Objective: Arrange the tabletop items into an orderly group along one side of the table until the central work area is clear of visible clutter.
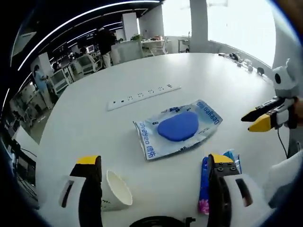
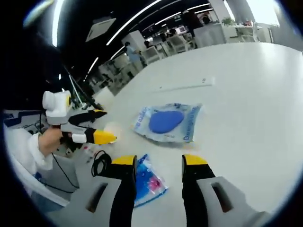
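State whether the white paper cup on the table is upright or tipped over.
Tipped over. In the left gripper view the paper cup lies on its side on the table, its open mouth facing sideways.

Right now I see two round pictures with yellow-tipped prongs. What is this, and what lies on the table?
No robot here: a person holds tongs in each hand, each carrying a camera looking along its prongs. The left gripper view shows the left tongs; the right tongs enter from the side. The right gripper view looks along the right tongs, with the left ones beside. Both are open, holding nothing. On the white table lie a clear packet with a blue pad, a paper cup on its side, a small blue packet, a black cable and a power strip.
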The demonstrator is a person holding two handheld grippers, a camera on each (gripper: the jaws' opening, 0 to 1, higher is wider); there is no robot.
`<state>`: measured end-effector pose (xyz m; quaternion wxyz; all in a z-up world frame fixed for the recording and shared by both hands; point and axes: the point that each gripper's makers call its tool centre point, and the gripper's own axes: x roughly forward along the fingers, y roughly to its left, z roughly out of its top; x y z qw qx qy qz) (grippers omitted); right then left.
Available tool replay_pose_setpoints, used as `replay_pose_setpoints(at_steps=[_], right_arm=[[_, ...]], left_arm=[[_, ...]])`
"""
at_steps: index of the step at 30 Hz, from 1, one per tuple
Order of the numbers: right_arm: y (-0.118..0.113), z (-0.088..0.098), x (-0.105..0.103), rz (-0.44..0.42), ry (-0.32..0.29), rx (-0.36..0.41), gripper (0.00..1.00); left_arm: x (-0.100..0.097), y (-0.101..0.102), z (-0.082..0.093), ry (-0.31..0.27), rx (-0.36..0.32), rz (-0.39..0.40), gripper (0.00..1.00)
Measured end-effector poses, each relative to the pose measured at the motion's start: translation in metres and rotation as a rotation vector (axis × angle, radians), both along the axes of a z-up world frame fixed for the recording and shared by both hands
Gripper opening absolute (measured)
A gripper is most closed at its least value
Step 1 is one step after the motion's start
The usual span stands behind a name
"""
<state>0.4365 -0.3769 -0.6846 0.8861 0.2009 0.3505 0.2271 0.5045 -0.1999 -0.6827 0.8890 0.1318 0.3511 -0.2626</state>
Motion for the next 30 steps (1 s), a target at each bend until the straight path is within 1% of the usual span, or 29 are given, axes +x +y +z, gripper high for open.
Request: replay_pose_setpoints(at_steps=[4,8,11,14,19,22,25,30], right_arm=[[-0.003,0.002,-0.009,0.006,0.006,-0.003,0.37],[-0.006,0.002,-0.018,-0.005,0.015,0.015,0.37],[-0.008,-0.003,-0.024,-0.001,0.031,0.012,0.37],[-0.012,-0.002,-0.026,-0.009,0.031,0.017,0.37],[-0.017,-0.001,-0.026,-0.013,0.023,0.014,0.37],[-0.021,0.001,-0.025,-0.028,0.017,0.022,0.37],[-0.022,-0.001,-0.029,-0.033,0.022,0.030,0.36],[-0.022,-0.010,-0.037,-0.039,0.045,0.035,0.36]], left_arm=[[-0.018,0.006,0.005,0.006,-0.029,0.025,0.92],[-0.034,0.007,0.011,0.005,-0.067,0.047,0.90],[-0.045,0.009,0.011,0.004,-0.091,0.075,0.90],[-0.057,0.010,0.008,0.018,-0.099,0.087,0.90],[-0.059,0.014,0.008,0.024,-0.102,0.107,0.90],[-0.057,0.012,0.013,0.012,-0.110,0.110,0.90],[-0.057,0.008,0.015,-0.001,-0.118,0.107,0.89],[-0.064,0.000,0.008,0.020,-0.115,0.093,0.89]])
